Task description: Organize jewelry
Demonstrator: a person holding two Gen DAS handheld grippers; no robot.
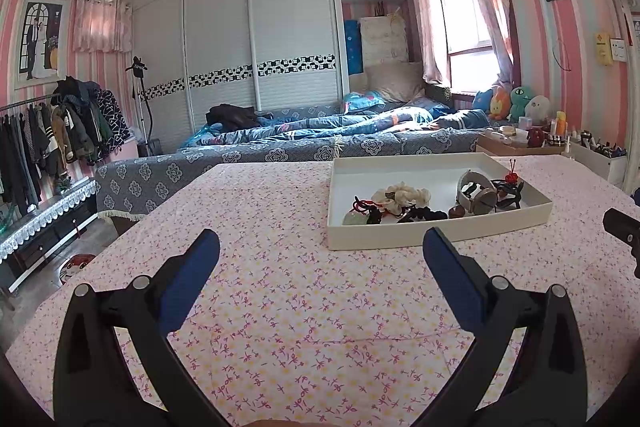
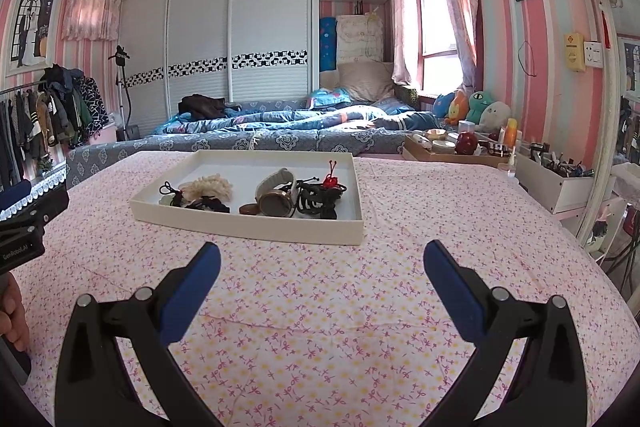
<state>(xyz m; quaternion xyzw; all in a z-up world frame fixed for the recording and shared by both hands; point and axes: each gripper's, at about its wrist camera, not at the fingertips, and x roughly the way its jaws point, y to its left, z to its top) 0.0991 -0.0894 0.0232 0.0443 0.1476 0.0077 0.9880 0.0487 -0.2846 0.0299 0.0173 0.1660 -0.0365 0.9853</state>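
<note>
desk (image 2: 320, 327): covered with a pink floral cloth (image 1: 300, 307)
on the cloth: a shallow white tray (image 2: 256, 227), toward the far side
rest of cloth: bare

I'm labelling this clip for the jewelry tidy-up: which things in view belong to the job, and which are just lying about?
Job:
white tray
watch
cream scrunchie
black hair clip
red bead charm
left gripper, open
right gripper, open

Lying about:
plush toys
cosmetics box
clothes rack

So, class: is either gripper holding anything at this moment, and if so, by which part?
Nothing is held. The left gripper and right gripper are both open above the tablecloth; the jewelry lies in the white tray.
</note>
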